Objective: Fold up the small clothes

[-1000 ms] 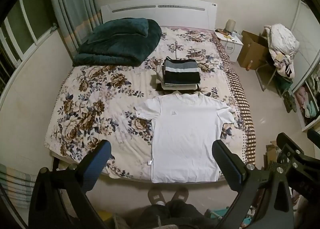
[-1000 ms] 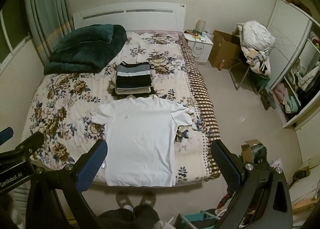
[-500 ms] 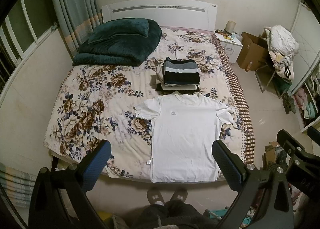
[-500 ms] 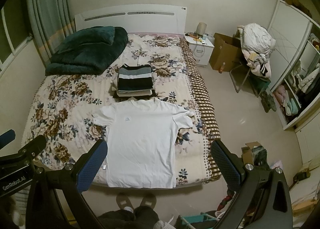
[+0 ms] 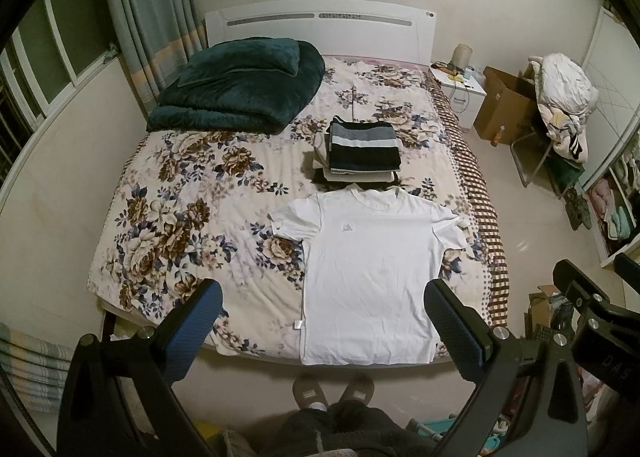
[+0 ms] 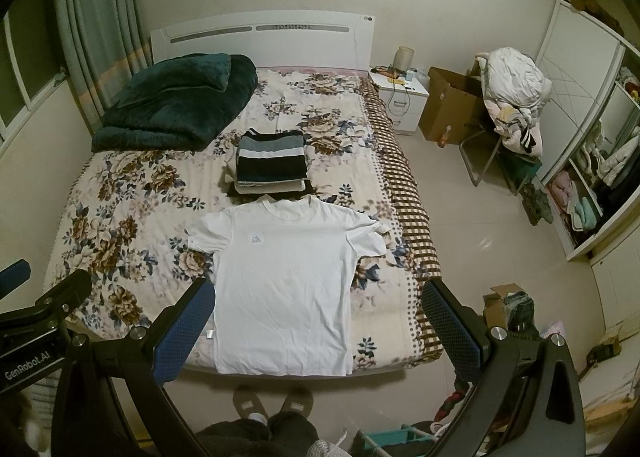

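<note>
Nearest to me, my left gripper and my right gripper both hung above the foot of the bed with their blue-padded fingers spread wide and nothing between them. Under them, at the near edge of the mattress, the white T-shirt lay flat and face up, hem toward me, collar away, both short sleeves spread out to the sides. I judged it not yet folded at all. Just beyond its collar sat a stack of folded clothes, striped on top, so that part of the work looked finished. Farther off, by the headboard, lay a dark green blanket. A heap of laundry on a chair possibly remained to do.
</note>
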{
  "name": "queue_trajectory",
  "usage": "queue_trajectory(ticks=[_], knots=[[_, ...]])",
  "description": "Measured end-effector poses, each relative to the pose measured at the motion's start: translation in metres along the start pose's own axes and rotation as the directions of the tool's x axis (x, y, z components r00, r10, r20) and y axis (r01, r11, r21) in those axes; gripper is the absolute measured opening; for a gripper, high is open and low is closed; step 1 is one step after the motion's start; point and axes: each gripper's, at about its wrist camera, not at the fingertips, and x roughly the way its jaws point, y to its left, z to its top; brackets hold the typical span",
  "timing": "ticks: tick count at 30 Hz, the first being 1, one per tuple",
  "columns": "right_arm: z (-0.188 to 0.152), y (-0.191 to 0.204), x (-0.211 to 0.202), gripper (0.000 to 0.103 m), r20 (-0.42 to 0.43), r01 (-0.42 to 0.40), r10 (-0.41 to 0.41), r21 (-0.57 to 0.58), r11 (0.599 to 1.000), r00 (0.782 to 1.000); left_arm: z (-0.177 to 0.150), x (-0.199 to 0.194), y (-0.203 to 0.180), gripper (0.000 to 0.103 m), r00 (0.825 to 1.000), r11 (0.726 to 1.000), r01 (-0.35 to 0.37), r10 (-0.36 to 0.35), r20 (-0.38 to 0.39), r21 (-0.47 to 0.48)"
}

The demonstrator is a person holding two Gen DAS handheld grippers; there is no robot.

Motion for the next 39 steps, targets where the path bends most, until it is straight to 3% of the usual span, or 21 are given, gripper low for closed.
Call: queue_trajectory(ticks=[9,39], knots=[[0.000,0.000,0.000,0.103,0.003,0.002,-0.002,0.000,1.000,1.000,0.014,-0.015,-0.003,0.103,1.000,1.000,0.003,-0.003,0.002,0.001],[0.002,0.000,0.006,0.103,0.001,0.004,-0.004,0.001,1.000,1.000,0.014,-0.018,-0.011,0.103,1.000,1.000,0.009,-0.009,0.005,-0.001]])
